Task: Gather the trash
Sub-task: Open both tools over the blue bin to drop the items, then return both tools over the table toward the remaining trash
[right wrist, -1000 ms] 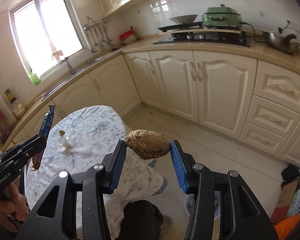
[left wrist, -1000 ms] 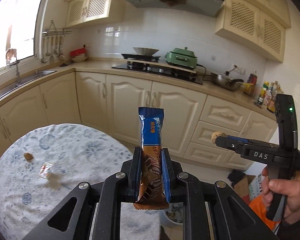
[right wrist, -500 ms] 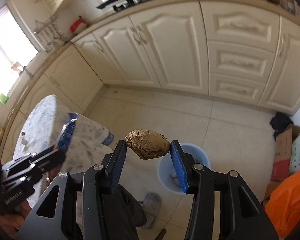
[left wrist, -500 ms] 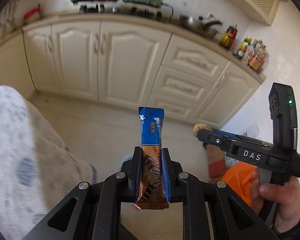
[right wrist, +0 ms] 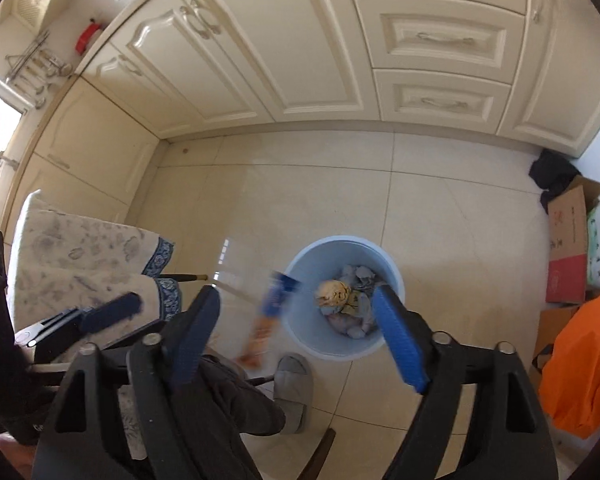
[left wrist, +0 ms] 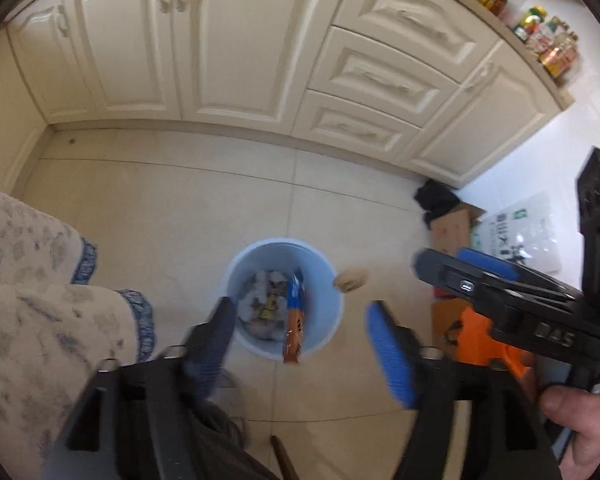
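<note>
Trash is leaving both grippers as I am watching. I am holding the left gripper (left wrist: 300,344) at the bottom of its frame, over the blue bin (left wrist: 332,280) on the floor; its fingers have just been opening and are now standing wide apart with nothing pressed between them. The wrapper (left wrist: 294,320) is dropping free between them, its upper end over the bin's mouth and its lower end showing past the near rim, so I am judging it likely, not certain, to land inside.

The right gripper (right wrist: 300,332) is likewise spread wide at the bottom of its frame, fingers having just been opening, gripping nothing. The brown lump (right wrist: 334,292) is falling in the middle of that frame, over the bin's crumpled contents; in the left view it is appearing just right of the rim, so where it lands I cannot tell.

The cloth-covered worktop (right wrist: 80,252) is showing at lower left, only its edge visible. Whether more scraps are waiting up there I cannot see, so I am treating this pair as nearly done and the rest as unknown.
</note>
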`<state>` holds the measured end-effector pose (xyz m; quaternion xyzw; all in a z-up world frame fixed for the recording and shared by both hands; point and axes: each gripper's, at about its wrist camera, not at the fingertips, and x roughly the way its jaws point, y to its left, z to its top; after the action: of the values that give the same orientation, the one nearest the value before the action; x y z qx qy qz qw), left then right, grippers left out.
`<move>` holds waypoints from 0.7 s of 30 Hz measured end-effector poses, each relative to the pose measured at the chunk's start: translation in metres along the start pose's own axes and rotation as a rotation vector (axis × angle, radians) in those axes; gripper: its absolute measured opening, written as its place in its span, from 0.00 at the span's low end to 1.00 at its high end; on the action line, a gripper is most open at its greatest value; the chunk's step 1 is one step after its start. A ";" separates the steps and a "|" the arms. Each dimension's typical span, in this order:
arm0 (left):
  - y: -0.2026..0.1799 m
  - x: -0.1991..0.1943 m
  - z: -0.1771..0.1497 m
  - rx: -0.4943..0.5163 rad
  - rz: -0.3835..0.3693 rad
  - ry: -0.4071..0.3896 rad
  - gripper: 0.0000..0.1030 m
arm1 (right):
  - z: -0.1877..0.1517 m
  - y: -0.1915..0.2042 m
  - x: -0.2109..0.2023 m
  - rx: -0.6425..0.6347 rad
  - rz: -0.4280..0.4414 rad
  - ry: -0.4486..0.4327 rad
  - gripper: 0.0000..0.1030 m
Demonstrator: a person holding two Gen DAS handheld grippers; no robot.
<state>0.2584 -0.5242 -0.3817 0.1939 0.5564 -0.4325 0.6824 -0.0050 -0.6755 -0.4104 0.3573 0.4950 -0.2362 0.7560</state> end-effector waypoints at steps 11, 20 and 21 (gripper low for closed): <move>-0.007 -0.067 0.014 0.019 0.151 -0.160 0.99 | -0.004 -0.001 -0.017 0.062 -0.038 -0.025 1.00; 0.006 -0.165 -0.026 -0.007 0.158 -0.341 0.99 | 0.000 0.056 -0.067 -0.035 -0.008 -0.115 1.00; 0.008 -0.176 -0.038 -0.011 0.160 -0.362 0.99 | 0.000 0.066 -0.073 -0.053 -0.002 -0.126 1.00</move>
<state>0.2416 -0.4258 -0.2321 0.1526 0.4098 -0.4016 0.8047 0.0126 -0.6341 -0.3228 0.3209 0.4529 -0.2458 0.7946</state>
